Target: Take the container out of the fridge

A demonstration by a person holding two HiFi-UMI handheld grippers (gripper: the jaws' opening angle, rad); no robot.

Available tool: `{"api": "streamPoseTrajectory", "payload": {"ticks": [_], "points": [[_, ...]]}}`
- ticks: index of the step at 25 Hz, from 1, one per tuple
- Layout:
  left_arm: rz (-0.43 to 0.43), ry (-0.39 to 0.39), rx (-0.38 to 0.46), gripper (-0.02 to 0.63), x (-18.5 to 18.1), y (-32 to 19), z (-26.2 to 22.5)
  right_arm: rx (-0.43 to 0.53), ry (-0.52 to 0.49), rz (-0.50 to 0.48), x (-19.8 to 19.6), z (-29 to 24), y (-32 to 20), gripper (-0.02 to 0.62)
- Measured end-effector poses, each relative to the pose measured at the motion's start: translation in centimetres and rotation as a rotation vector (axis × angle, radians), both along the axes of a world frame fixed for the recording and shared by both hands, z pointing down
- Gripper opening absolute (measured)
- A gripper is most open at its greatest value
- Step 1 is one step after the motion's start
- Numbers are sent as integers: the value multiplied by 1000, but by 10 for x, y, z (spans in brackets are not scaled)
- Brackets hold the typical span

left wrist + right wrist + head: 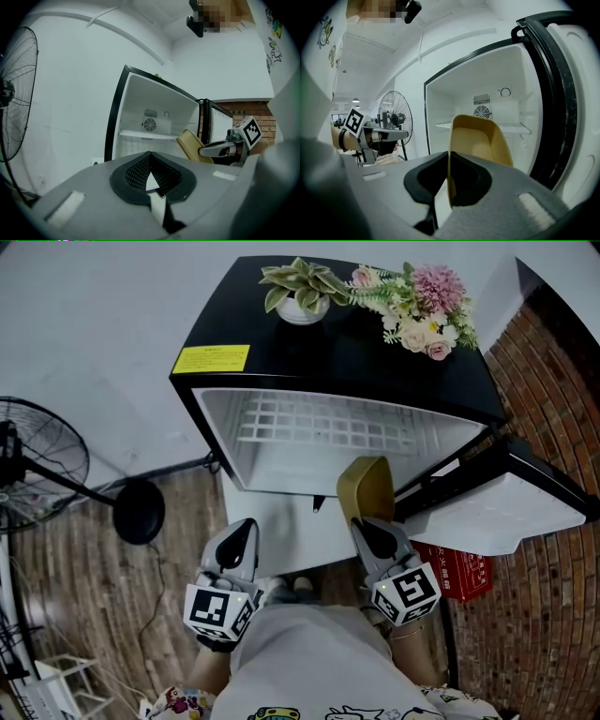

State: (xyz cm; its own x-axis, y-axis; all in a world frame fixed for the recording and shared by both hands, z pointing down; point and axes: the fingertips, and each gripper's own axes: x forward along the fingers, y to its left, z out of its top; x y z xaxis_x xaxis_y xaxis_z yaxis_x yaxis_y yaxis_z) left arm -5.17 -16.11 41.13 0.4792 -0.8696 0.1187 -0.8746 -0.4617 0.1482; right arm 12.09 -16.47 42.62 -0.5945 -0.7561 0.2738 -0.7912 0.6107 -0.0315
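Observation:
A small black fridge (347,362) stands open, its white inside showing a wire shelf. The tan open container (366,486) is tilted on edge just before the opening, near the right side. My right gripper (364,524) is shut on its rim; in the right gripper view the rim of the container (480,140) runs between the pads of my right gripper (449,180). My left gripper (246,527) hangs level beside it to the left, shut with nothing in it. The left gripper view shows my left gripper (152,177) facing the fridge (154,122), with the container (191,145) at the right.
The fridge door (511,502) swings out to the right. A potted plant (302,289) and a flower bunch (424,307) sit on the fridge top. A standing fan (37,465) with a round base (139,512) is at the left. A red box (461,573) lies under the door.

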Motion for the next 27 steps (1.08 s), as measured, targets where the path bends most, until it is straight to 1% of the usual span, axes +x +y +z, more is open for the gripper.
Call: {"api": "streamPoseTrajectory", "payload": {"ticks": [13,23,27], "points": [[10,-24,9,2,-4,-1,1,5,8,-7,-1,0,2,12],[37,-54,17,2,-5,-2,2,15,10,-1,0,-1,3,12],[60,-62,27,2,-2,-8,1,32,6,17,2,-4,1,12]]}}
